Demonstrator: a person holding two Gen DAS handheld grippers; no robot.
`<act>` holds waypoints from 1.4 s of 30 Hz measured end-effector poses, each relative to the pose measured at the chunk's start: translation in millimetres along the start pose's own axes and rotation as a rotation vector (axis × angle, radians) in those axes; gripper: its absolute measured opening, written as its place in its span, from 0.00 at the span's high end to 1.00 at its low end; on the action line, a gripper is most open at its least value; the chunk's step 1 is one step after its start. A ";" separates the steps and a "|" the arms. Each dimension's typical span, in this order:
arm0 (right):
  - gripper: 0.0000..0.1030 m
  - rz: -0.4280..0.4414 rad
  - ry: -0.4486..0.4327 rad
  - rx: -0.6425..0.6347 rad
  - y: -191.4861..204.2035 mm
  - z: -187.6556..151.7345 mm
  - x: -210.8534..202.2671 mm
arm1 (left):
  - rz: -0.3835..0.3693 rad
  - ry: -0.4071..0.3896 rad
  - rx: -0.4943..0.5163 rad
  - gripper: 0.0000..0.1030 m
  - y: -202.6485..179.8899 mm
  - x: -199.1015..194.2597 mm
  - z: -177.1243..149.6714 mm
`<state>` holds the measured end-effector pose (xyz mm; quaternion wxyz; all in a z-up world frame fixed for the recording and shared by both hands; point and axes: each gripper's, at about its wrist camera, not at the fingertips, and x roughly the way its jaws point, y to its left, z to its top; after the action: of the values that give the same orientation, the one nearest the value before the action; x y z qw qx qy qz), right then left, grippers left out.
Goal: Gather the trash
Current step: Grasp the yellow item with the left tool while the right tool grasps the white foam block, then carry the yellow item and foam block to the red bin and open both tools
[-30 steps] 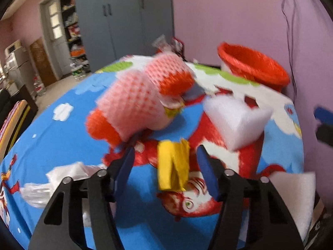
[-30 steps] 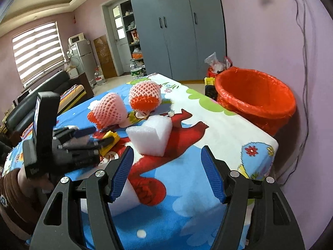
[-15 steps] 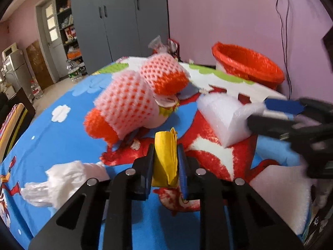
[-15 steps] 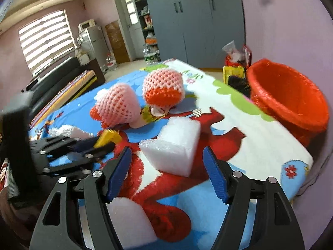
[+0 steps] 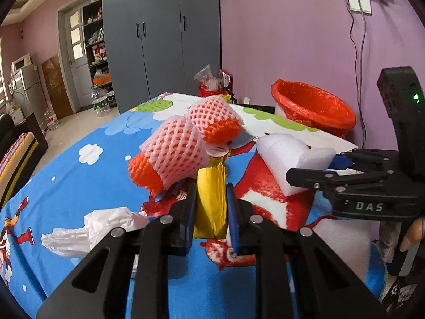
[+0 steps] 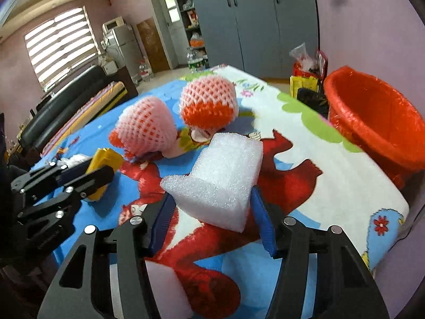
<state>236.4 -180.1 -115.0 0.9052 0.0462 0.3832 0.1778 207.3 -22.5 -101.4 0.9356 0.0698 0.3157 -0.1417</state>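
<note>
The place was a lived-in home room with pink walls. A table under a cartoon-print cloth [image 6: 345, 175] stood centrally. Beyond the table stood a grey wardrobe [image 6: 265, 18] and an open doorway to stocked shelves [image 5: 97, 50]. Left of the table were a black sofa [image 6: 66, 103], a small fridge [image 6: 120, 45] bearing a microwave [image 6: 113, 25], and a blinded window [image 6: 59, 45].

The left gripper [image 5: 211, 207] points forward and downward, its two blue pads pressed flat against the sides of a folded yellow wrapper [image 5: 211, 199] that stands upright between them. The right gripper [image 6: 212, 218] also tilts downward, and its jaws are closing around a white foam block [image 6: 220, 175], whose near end sits between the blue pads. A hand [image 5: 411, 232] grips the right gripper's black handle, fingertips showing at its rear.
</note>
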 end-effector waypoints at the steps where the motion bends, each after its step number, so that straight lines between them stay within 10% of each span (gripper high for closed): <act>1: 0.48 -0.002 -0.009 0.003 -0.6 0.1 -4.7 | -0.001 -0.007 0.004 0.80 -2.9 -3.3 1.3; 28: 0.48 -0.125 -0.294 -0.040 -16.0 -20.9 -139.9 | -0.050 -0.181 0.079 0.79 -84.5 -83.9 34.5; 42: 0.48 -0.198 -0.345 0.019 -74.7 -21.0 -164.1 | -0.148 -0.209 0.163 0.79 -138.9 -63.2 81.4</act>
<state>137.4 -309.5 -35.0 0.9700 0.0465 0.2269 0.0736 162.7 -158.4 -4.2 0.9416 0.1068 0.2081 -0.2421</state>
